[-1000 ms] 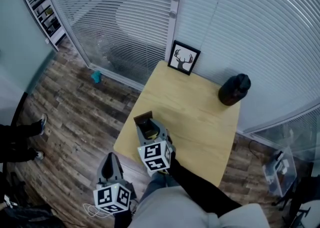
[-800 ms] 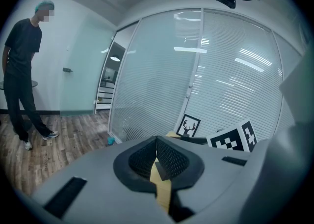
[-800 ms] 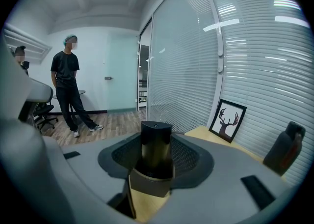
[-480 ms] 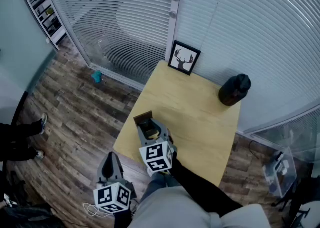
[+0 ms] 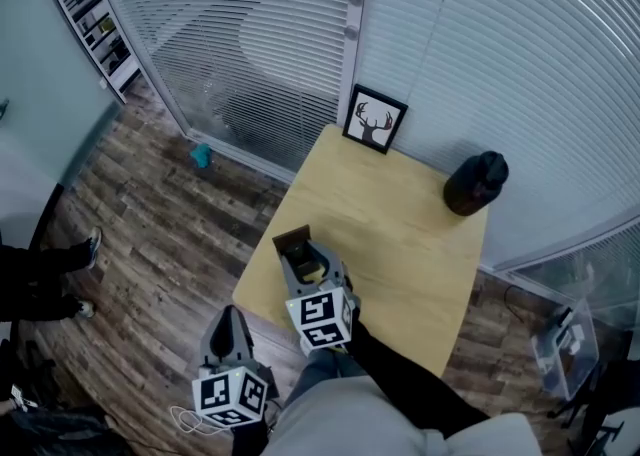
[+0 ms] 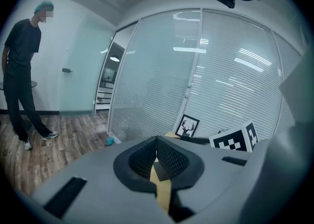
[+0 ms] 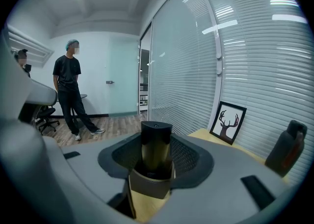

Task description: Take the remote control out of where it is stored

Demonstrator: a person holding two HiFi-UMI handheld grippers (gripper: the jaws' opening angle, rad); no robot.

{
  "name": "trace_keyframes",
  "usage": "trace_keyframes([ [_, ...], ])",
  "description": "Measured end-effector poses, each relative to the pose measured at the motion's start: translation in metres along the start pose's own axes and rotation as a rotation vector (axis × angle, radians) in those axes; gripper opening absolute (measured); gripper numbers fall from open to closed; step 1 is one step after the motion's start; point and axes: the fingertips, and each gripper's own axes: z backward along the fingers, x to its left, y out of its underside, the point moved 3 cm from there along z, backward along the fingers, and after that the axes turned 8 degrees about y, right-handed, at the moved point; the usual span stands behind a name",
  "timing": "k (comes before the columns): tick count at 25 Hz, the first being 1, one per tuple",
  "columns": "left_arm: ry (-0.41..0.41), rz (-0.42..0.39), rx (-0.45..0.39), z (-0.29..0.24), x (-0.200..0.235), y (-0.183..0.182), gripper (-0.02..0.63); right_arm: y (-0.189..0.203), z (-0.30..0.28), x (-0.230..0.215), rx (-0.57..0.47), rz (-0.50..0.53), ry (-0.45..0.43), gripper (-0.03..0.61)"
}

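Observation:
The remote control (image 7: 156, 144) is a dark, slim body standing upright in a small brown holder (image 7: 149, 183) near the front left corner of the wooden table (image 5: 400, 234). My right gripper (image 7: 156, 158) has its jaws on either side of the remote, and the remote fills the space between the pads with no gap showing. In the head view the holder (image 5: 293, 240) sits at the tip of the right gripper (image 5: 305, 262). My left gripper (image 5: 228, 324) hangs low beside the table's front edge, shut and empty, its pads meeting (image 6: 157, 142).
A framed deer picture (image 5: 375, 122) leans at the table's far edge against the blinds. A dark bottle (image 5: 476, 182) stands at the far right corner. A person (image 7: 68, 95) stands across the room on the wood floor. A small teal object (image 5: 201, 155) lies on the floor.
Neither gripper has visibly moved relative to the holder or the table. Only the head view has shifted slightly.

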Motion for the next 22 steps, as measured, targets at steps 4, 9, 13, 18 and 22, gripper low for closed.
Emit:
trace_keyframes([
  [4, -0.002, -0.003, -0.003, 0.0007, -0.0008, -0.0003, 0.008, -0.0007, 0.001, 0.0003, -0.002, -0.001, -0.003, 0.184],
  [9, -0.004, -0.001, -0.005, 0.0024, -0.002, -0.0004, 0.008, 0.0002, 0.0023, 0.0004, -0.009, 0.001, -0.004, 0.184],
  [13, -0.008, 0.0, -0.004, 0.002, -0.0014, -0.0017, 0.008, -0.0011, 0.0013, 0.0003, -0.009, 0.003, -0.005, 0.183],
  [18, -0.008, -0.001, -0.005, 0.0028, 0.0003, -0.0014, 0.008, -0.0028, 0.0026, 0.0011, -0.008, 0.007, -0.01, 0.183],
  [22, -0.007, 0.001, -0.005, 0.002, 0.0002, -0.0017, 0.008, -0.0024, 0.0021, 0.0003, -0.01, 0.008, -0.006, 0.183],
])
